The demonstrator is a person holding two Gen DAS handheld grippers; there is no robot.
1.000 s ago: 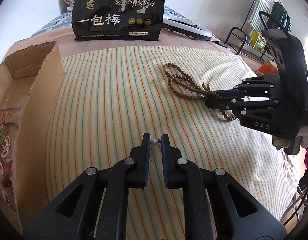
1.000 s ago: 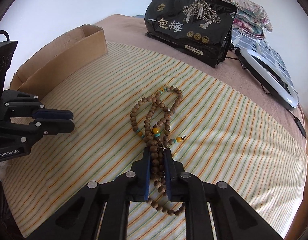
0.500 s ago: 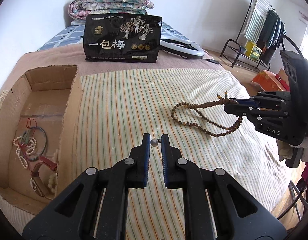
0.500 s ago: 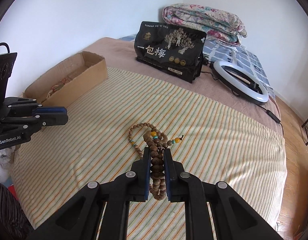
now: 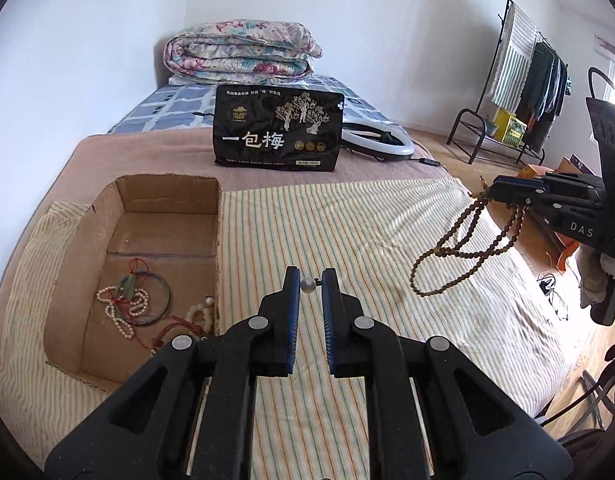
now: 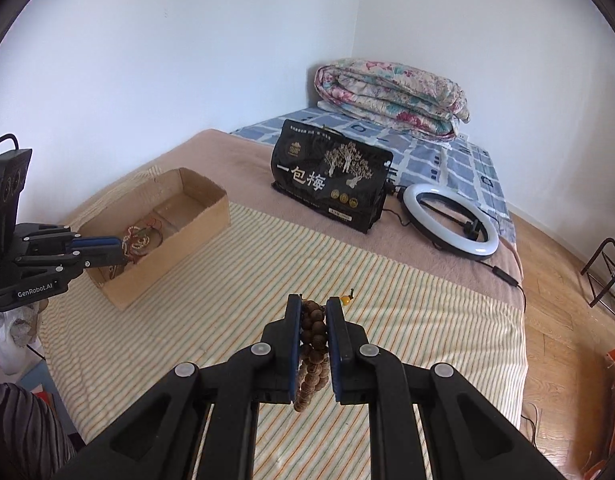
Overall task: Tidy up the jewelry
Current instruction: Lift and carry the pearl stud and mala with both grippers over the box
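Observation:
My left gripper (image 5: 309, 280) is shut on a small white pearl piece (image 5: 308, 285), held above the striped cloth (image 5: 347, 232) just right of the cardboard box (image 5: 169, 196). The box holds a pearl string (image 5: 119, 312), a dark bangle and red cord. My right gripper (image 6: 312, 306) is shut on a long brown wooden bead necklace (image 6: 313, 344). In the left wrist view that necklace (image 5: 459, 248) hangs in loops from the right gripper (image 5: 492, 191), clear of the cloth. In the right wrist view the left gripper (image 6: 121, 252) sits over the box (image 6: 199, 216).
A black snack bag (image 5: 277, 132) stands on the bed behind the cloth, with a white ring light (image 6: 449, 220) and its cable beside it. A folded floral quilt (image 6: 391, 92) lies by the wall. A clothes rack (image 5: 523, 80) stands on the wooden floor to the right.
Both grippers have risen well above the bed. The wooden bead necklace came off the cloth and now hangs free. The box has come into fuller view at my left gripper.

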